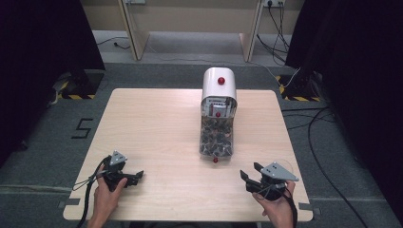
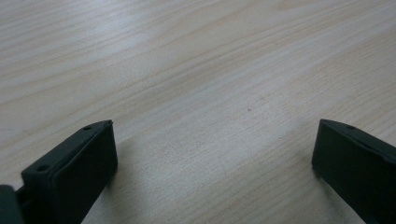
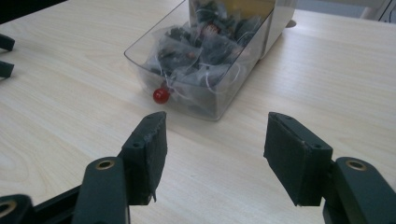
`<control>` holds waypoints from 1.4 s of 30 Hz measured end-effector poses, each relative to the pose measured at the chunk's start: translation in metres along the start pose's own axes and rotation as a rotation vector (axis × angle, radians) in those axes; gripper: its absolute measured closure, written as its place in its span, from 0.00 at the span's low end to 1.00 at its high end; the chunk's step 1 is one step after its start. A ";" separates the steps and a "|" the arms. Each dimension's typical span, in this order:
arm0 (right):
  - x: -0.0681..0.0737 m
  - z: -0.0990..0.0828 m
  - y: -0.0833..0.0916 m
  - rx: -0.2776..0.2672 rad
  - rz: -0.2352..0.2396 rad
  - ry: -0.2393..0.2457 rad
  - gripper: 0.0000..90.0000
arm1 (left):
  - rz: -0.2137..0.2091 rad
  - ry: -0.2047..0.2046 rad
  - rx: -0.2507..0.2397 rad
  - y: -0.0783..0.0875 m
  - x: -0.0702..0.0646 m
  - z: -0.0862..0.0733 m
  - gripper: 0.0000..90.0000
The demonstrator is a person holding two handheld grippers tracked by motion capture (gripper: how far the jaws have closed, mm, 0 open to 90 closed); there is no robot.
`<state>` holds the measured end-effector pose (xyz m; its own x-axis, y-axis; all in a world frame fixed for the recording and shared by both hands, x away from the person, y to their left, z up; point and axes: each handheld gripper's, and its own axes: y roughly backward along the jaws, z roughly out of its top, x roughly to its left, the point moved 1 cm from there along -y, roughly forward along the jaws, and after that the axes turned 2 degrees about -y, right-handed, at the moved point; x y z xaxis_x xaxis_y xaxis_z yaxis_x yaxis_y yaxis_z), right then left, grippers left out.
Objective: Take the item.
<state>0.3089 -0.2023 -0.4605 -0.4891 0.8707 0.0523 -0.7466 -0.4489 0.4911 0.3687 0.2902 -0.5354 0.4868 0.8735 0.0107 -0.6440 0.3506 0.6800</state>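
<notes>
Drawer (image 1: 216, 139): clear plastic tray pulled out toward us from a white round-topped dispenser (image 1: 219, 85), standing a little right of centre on the pale wood surface (image 1: 152, 123). We note it is packed with small dark sachets on white strings; we judge them tea bags, though no print on them can be read. Its long axis runs straight away from us, from the near end to the white housing at the far end.

Knobs: 1 red knob (image 1: 215, 160) on the drawer's near face, 1 more red knob (image 1: 221, 80) on the housing's top. In the right gripper view the near knob (image 3: 161, 95) sits just ahead of the fingers and slightly left of their gap.

Right gripper (image 1: 252, 176): near right edge, fingers wide apart, holding nothing. We judge this hand the nearer to the drawer front.

Left gripper (image 1: 136, 176): near left edge, well apart from the drawer; fingers wide apart over bare wood, holding nothing.

Writing: no brand or label legible on the dispenser; a window behind the drawer shows something printed, too small to read. On the grey floor left of the surface, a black mark (image 1: 82, 128) reads as "5".
</notes>
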 end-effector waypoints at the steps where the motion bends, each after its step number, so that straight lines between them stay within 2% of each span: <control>1: 0.003 -0.003 -0.004 0.014 0.012 0.000 0.44 | 0.000 -0.001 0.002 0.000 0.000 0.000 0.00; 22: 0.015 -0.022 -0.020 0.081 0.071 0.001 0.41 | -0.001 0.001 0.001 0.000 0.000 0.000 0.00; 42: 0.023 -0.042 -0.029 0.126 0.109 -0.011 0.32 | 0.000 0.000 0.000 0.000 0.000 0.000 0.00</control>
<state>0.3008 -0.1778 -0.5104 -0.5585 0.8207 0.1209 -0.6264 -0.5127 0.5872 0.3687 0.2902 -0.5354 0.4869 0.8734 0.0108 -0.6439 0.3505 0.6801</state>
